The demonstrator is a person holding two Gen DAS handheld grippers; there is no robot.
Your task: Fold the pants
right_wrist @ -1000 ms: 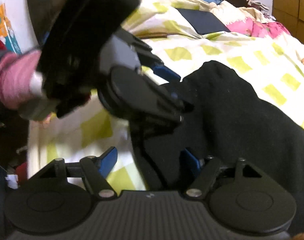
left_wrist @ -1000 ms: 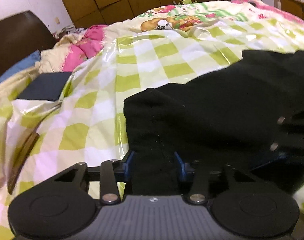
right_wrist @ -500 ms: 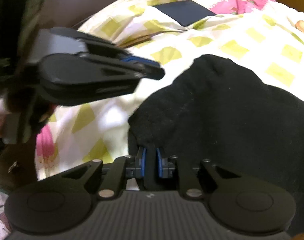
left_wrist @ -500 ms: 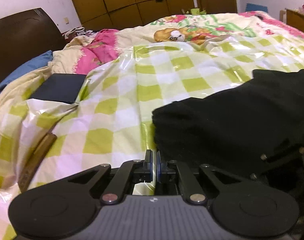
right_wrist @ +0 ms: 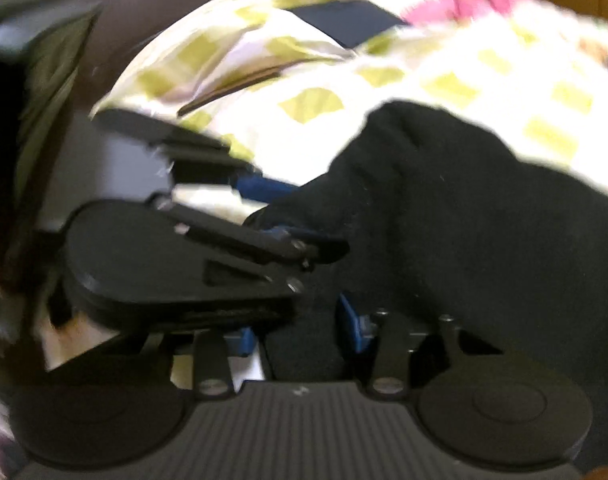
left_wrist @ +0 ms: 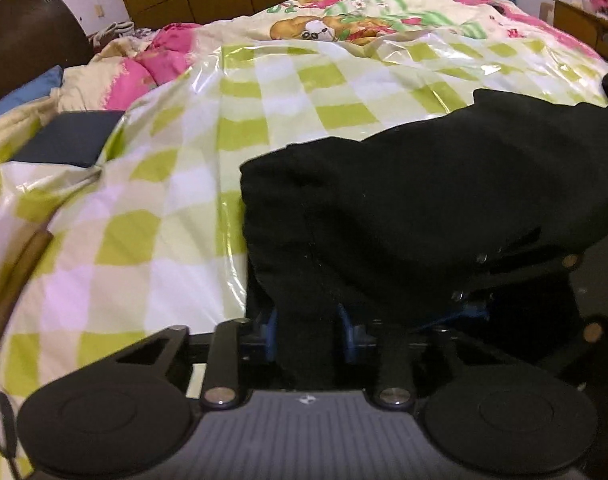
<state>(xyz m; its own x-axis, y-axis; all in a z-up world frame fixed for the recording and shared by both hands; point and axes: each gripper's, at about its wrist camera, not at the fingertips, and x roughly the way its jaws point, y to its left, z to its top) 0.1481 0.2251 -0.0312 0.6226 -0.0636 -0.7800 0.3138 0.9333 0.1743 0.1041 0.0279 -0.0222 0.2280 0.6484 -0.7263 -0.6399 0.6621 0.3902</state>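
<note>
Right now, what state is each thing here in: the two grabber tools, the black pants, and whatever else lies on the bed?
Left gripper: fingers apart with black cloth between them.
Right gripper: fingers apart with black cloth between them, view blurred.
Pants: bunched in a heap on the sheet, near edge in both grippers.
Checked plastic sheet: spread over the bed, wrinkled.
Dark flat pad: lying flat at the sheet's edge.

Right-wrist view motion-blurred; black pants [right_wrist: 484,220] cut off at right.

Pants [left_wrist: 424,200] on bedspread [left_wrist: 164,200], right of notebook [left_wrist: 68,140].
</note>
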